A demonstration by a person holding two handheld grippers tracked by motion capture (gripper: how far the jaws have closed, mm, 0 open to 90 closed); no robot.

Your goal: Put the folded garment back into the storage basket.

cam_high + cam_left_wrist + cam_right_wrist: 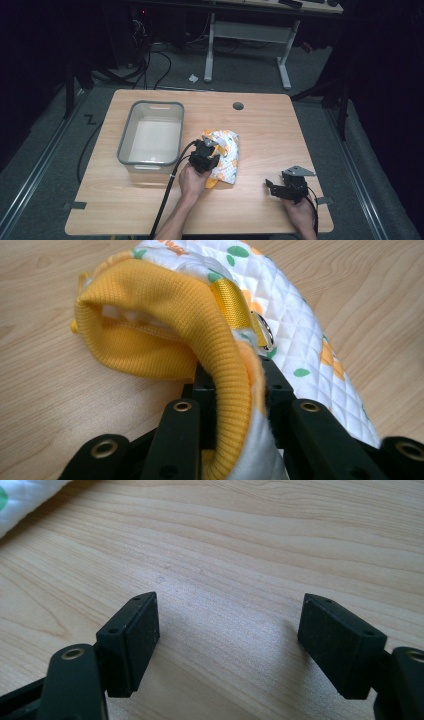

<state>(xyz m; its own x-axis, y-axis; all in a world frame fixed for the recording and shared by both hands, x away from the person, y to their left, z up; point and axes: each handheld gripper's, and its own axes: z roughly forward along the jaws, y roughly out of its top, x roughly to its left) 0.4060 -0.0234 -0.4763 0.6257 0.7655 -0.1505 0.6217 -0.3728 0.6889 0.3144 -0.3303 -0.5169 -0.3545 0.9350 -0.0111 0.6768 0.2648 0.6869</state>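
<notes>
A small quilted white garment (226, 150) with orange and green prints lies near the middle of the wooden table (270, 130). My left gripper (204, 156) is shut on its yellow ribbed band (165, 315), which is pinched between the jaws (235, 385) and lifted a little off the wood. A yellow strap with a metal ring (265, 333) lies just behind the band. My right gripper (274, 187) rests low near the table's front right, its jaws (230, 625) wide open over bare wood. A corner of the garment (20, 492) lies far off its left jaw.
A grey plastic bin (125, 135) stands to the left of the garment, with nothing visible inside. A round cable hole (238, 106) sits in the tabletop at the back. The left gripper's cable (167, 192) trails to the front edge. A desk frame (247, 35) stands beyond the table.
</notes>
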